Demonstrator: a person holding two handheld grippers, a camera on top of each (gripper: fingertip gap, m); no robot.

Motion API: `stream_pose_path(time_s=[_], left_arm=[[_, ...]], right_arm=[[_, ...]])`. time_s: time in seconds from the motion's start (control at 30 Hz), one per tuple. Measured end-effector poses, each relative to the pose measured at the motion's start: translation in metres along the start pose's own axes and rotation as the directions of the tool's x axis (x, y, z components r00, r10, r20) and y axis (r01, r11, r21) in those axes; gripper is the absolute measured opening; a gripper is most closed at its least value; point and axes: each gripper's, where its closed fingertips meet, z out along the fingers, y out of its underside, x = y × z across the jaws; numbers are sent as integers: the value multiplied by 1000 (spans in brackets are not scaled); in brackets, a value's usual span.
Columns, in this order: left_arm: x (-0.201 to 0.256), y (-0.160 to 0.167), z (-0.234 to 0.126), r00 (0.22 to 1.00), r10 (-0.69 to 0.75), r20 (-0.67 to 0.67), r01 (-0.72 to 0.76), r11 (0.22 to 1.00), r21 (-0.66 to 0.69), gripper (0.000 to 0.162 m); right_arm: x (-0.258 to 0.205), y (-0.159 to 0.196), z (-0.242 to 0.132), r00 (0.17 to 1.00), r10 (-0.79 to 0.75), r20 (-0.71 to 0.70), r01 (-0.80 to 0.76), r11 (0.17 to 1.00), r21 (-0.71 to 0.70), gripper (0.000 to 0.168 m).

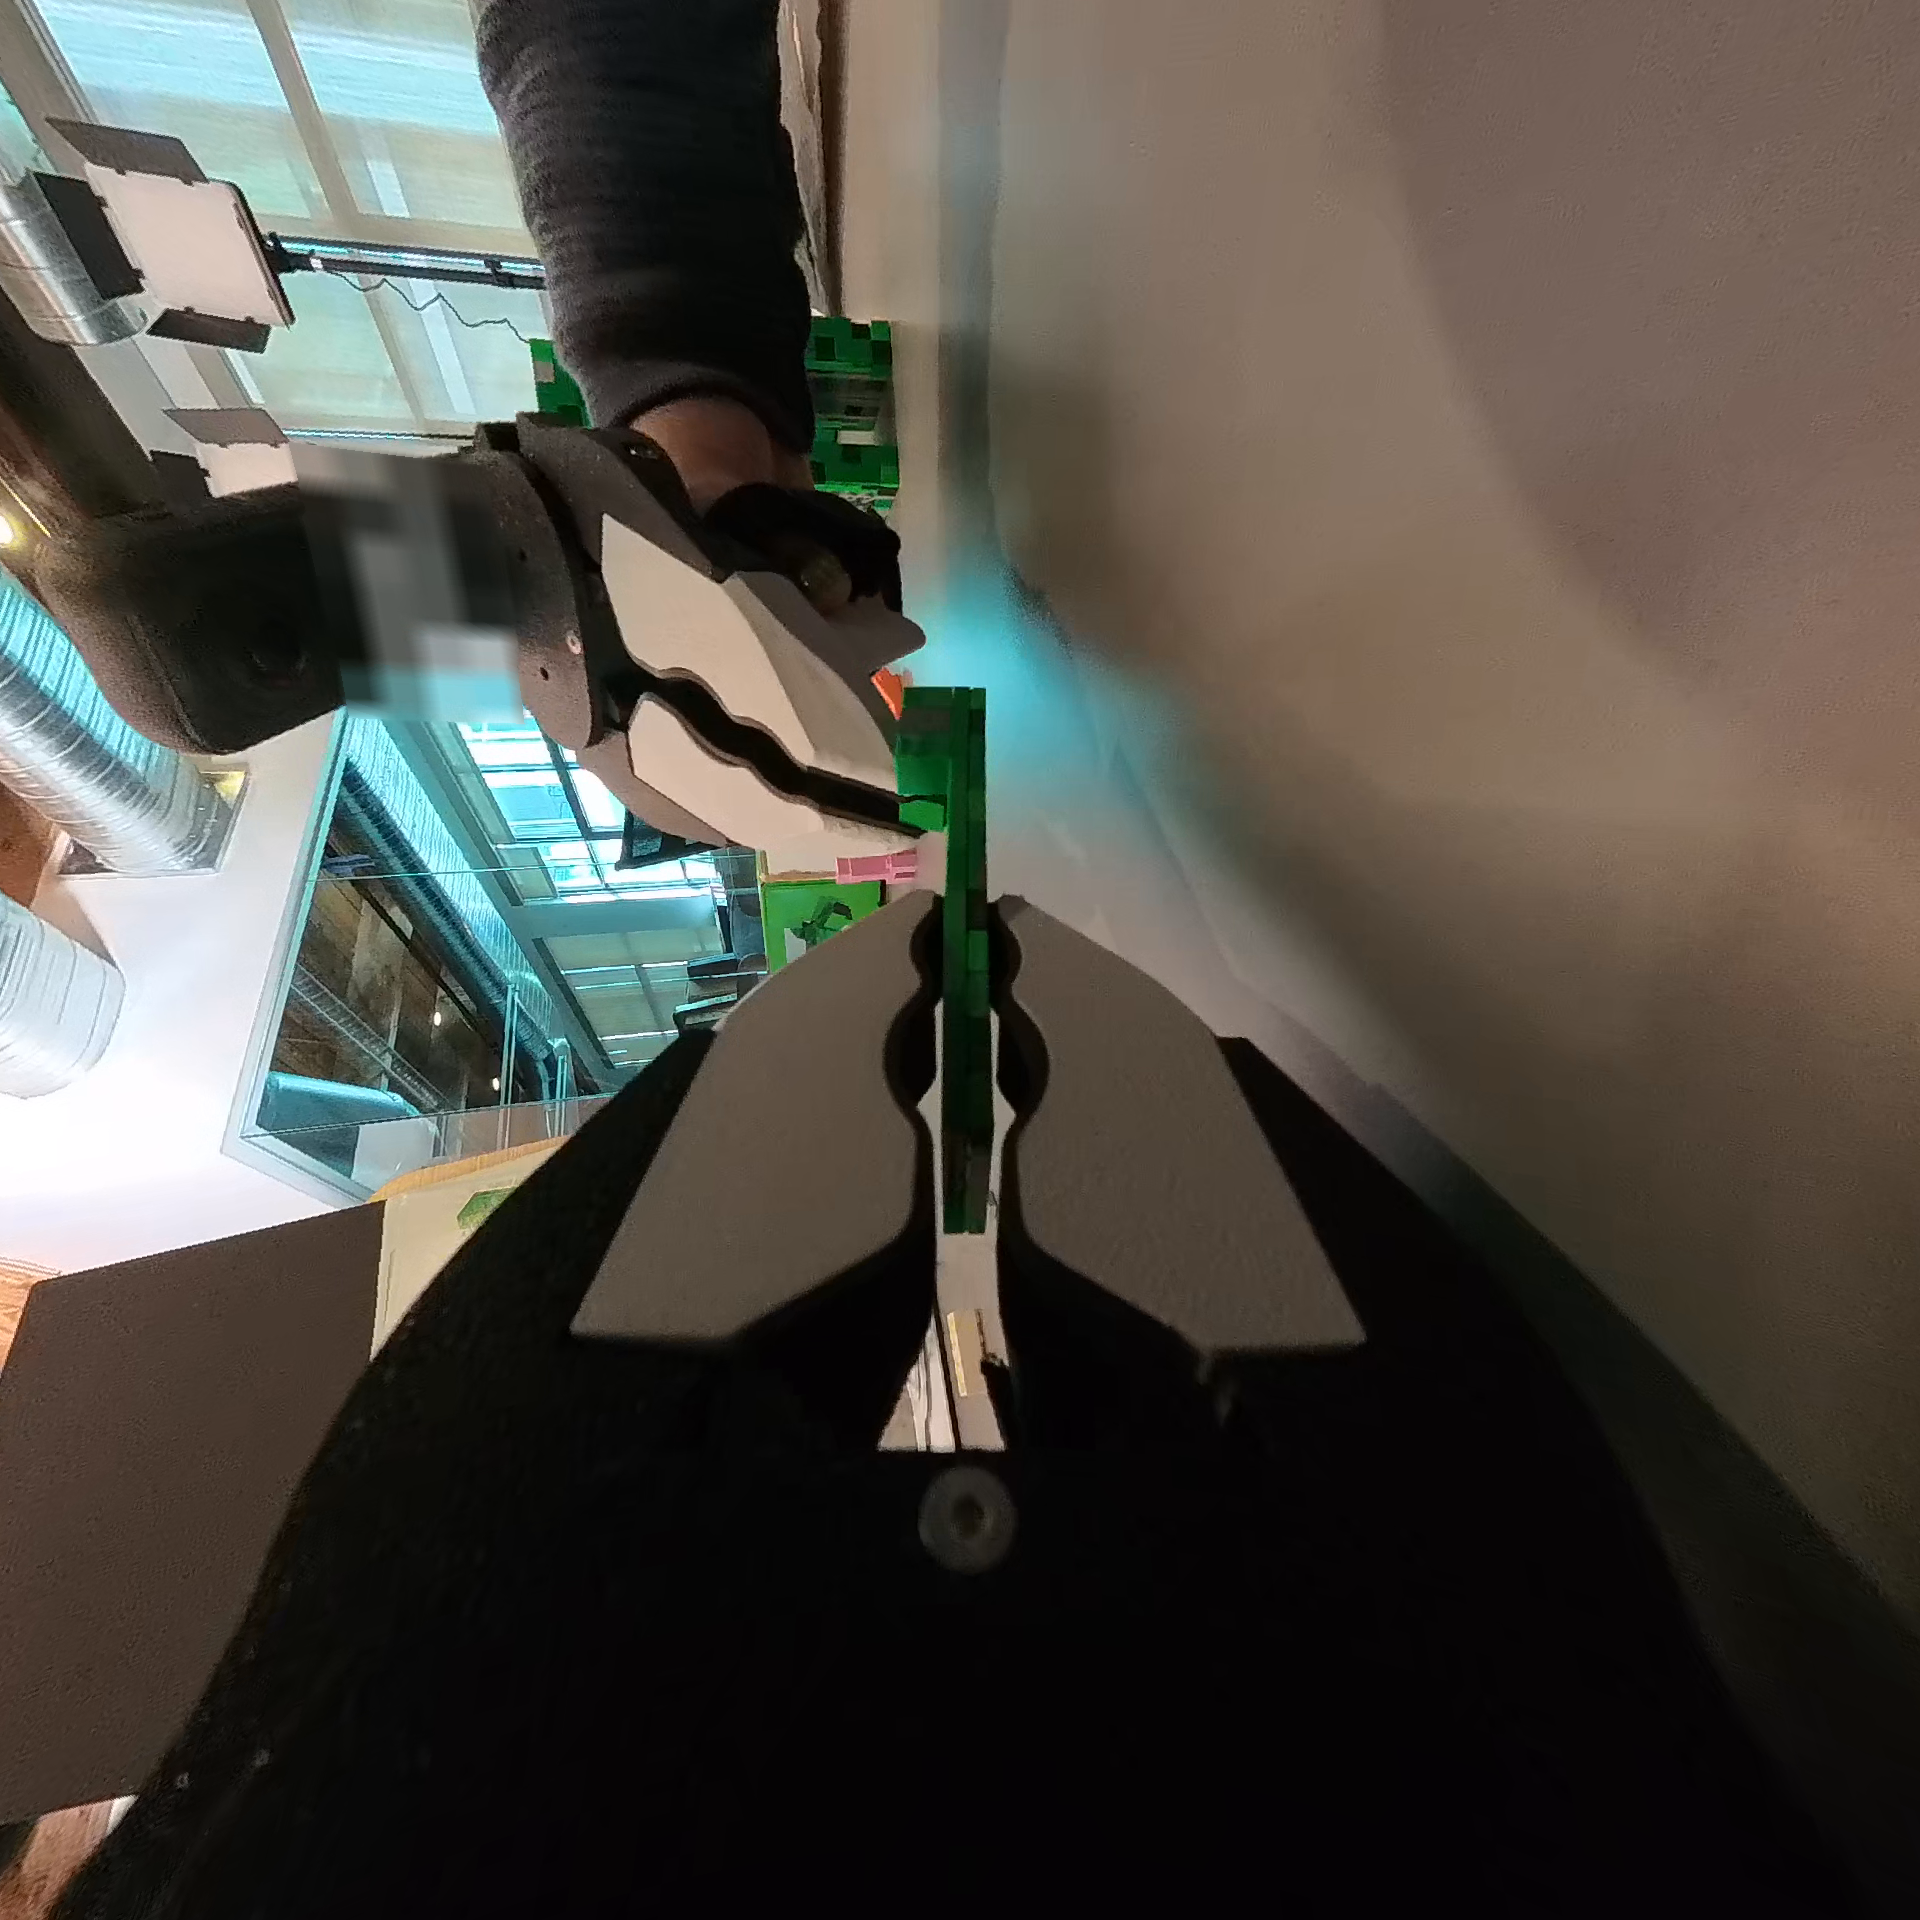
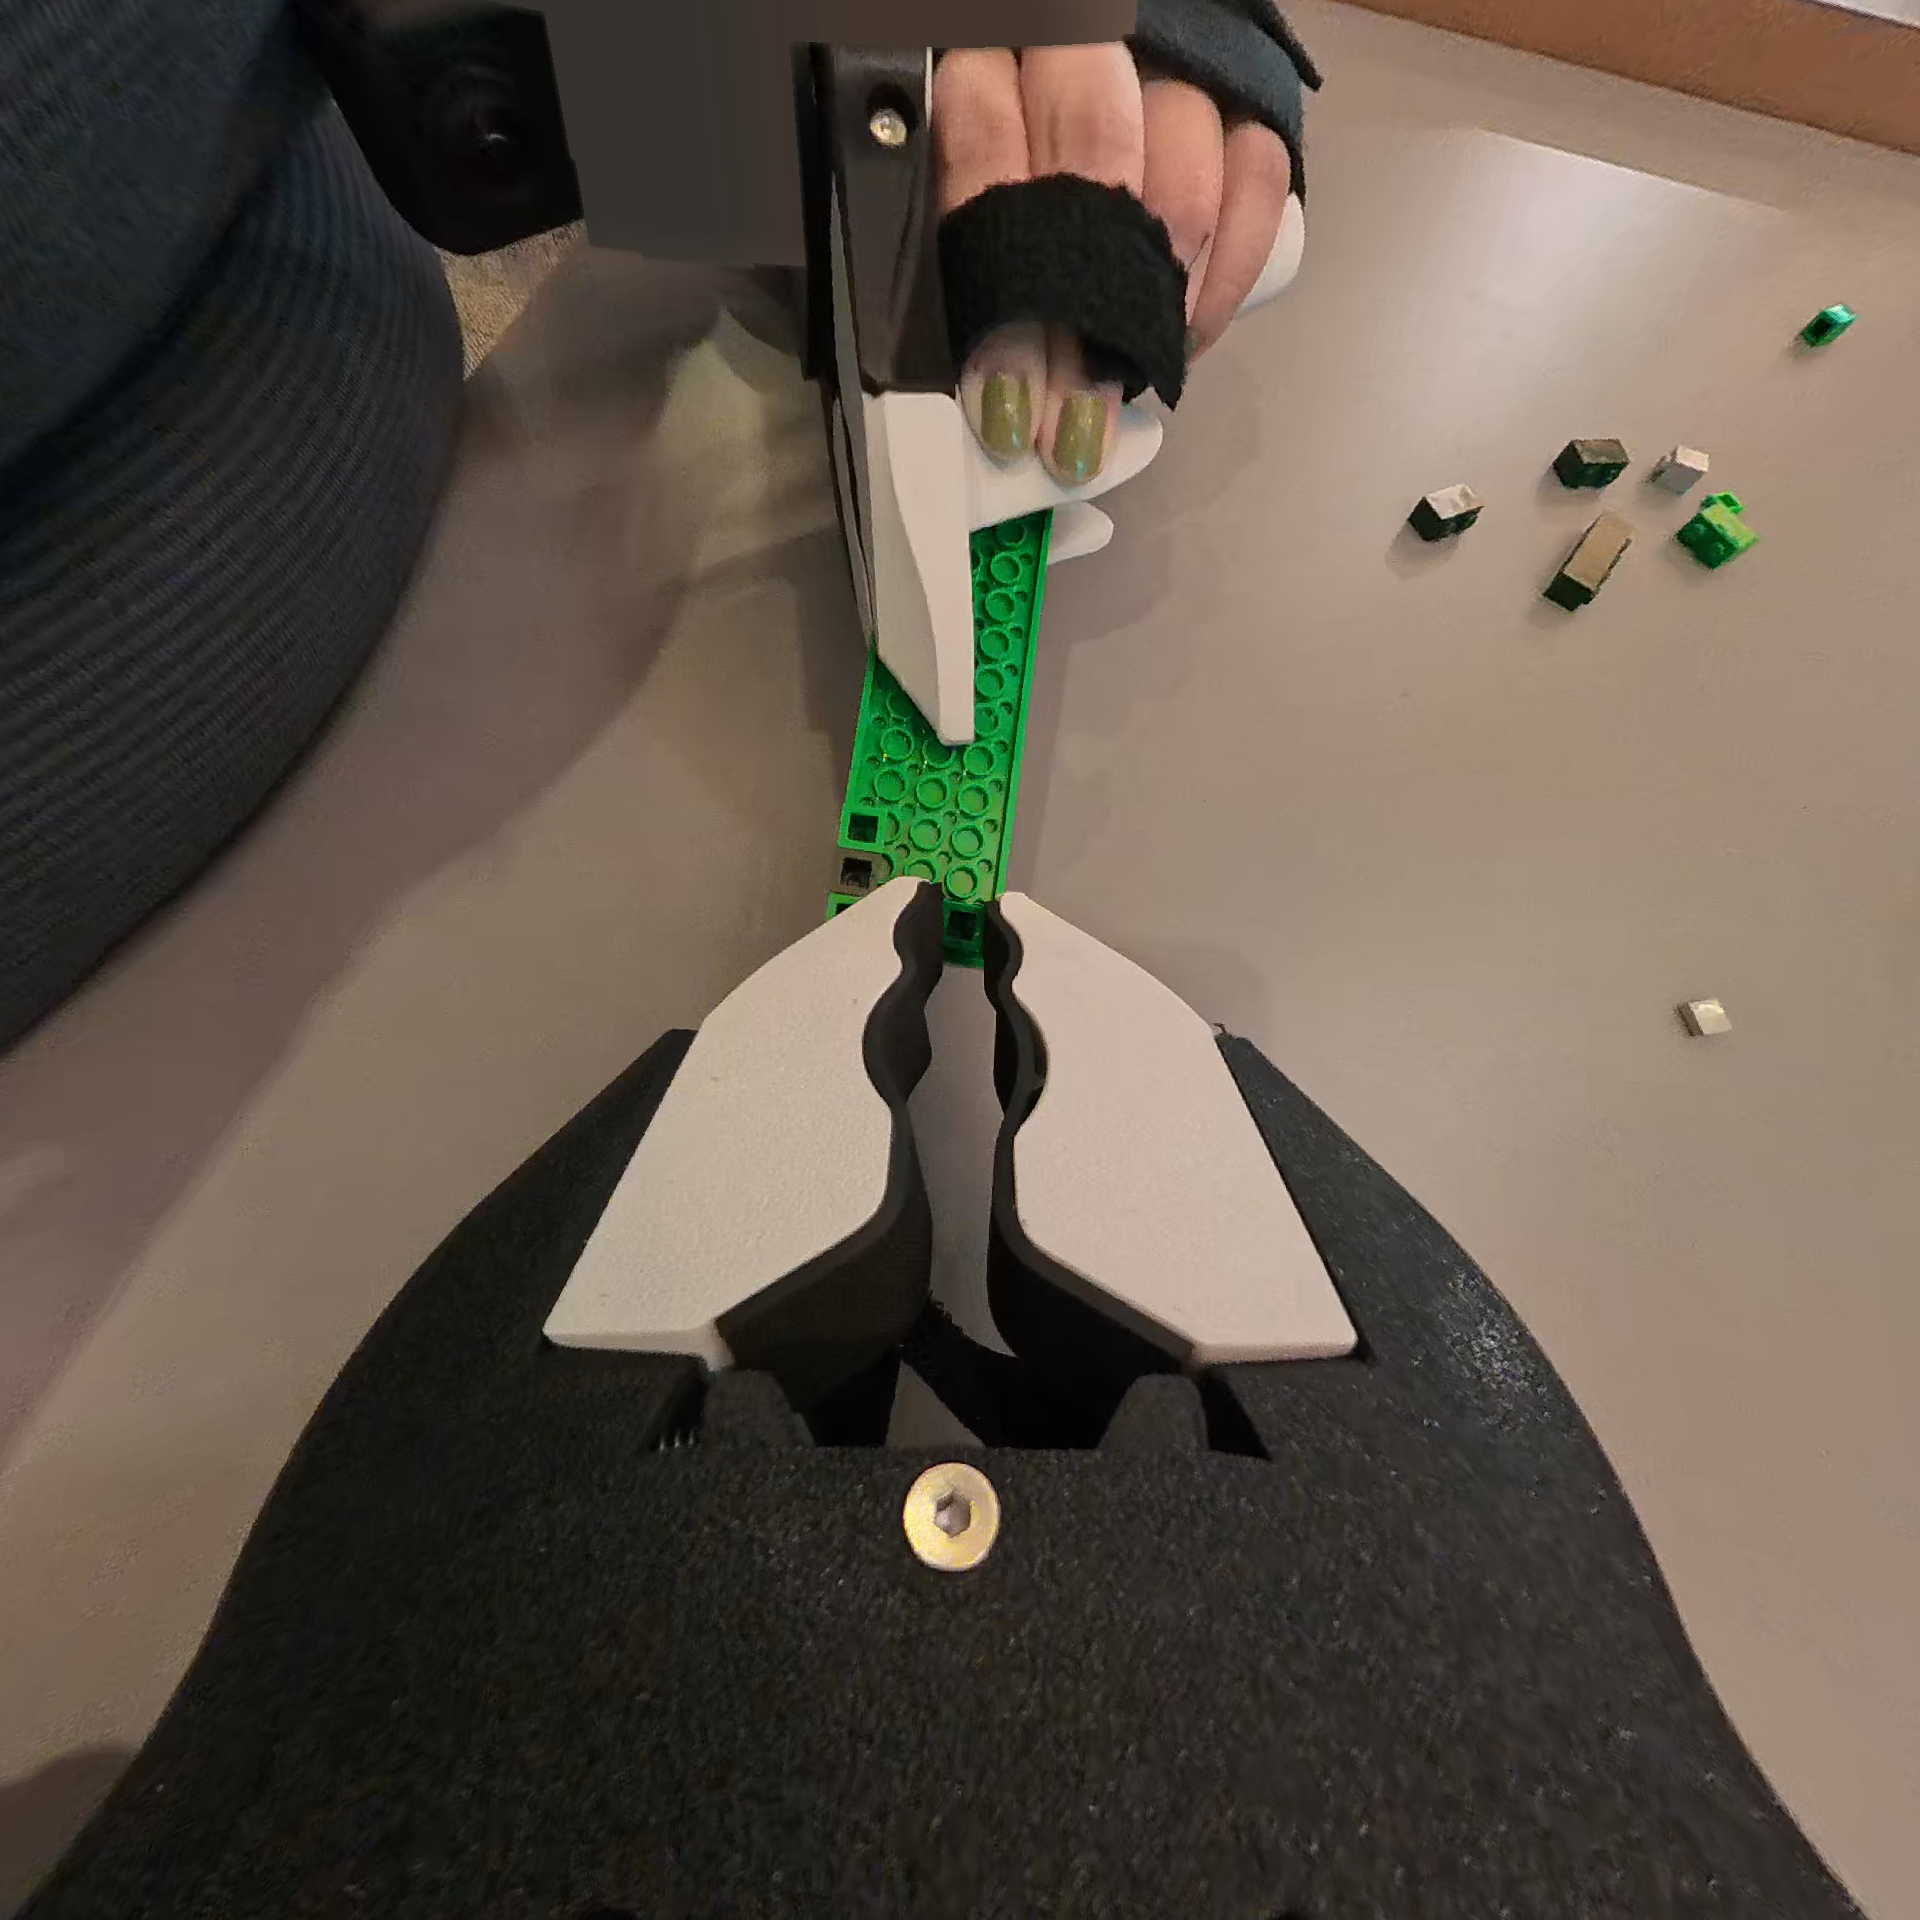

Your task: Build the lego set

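Left gripper (image 1: pixel 966 914) rolled sideways, pinching the green plate (image 1: pixel 966 997) edge-on. Right gripper (image 2: pixel 956 899) nearly closed, tips meeting the plate's opposite end; grip uncertain.

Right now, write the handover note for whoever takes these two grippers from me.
Left gripper: shut on the green plate assembly, held edge-on between its fingers.
Right gripper: fingertips closed on the same assembly's other end, whose underside faces this camera; it looks shut on it.
The assembly is held up off the table between both grippers.
Loose bricks lie scattered on the table to the right, mostly green and grey, with one small grey piece apart and nearer.
Done: several green plates joined into one flat strip.
Left: the loose bricks are not yet attached.
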Motion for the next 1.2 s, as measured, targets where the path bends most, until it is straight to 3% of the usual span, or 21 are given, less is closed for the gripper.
stream_pose_path(time_s=[0.6, 1.2], left_arm=[[3, -2, 0, 1000, 9, -14, -9, 1000, 6, 5], [6, -1, 1, 999, 15, -28, -15, 1000, -3, 6]], right_arm=[[0, 5, 1, 999, 47, 13, -46, 998, -41, 7], [-1, 10, 3, 991, 133, -27, -131, 990, 42, 7]])
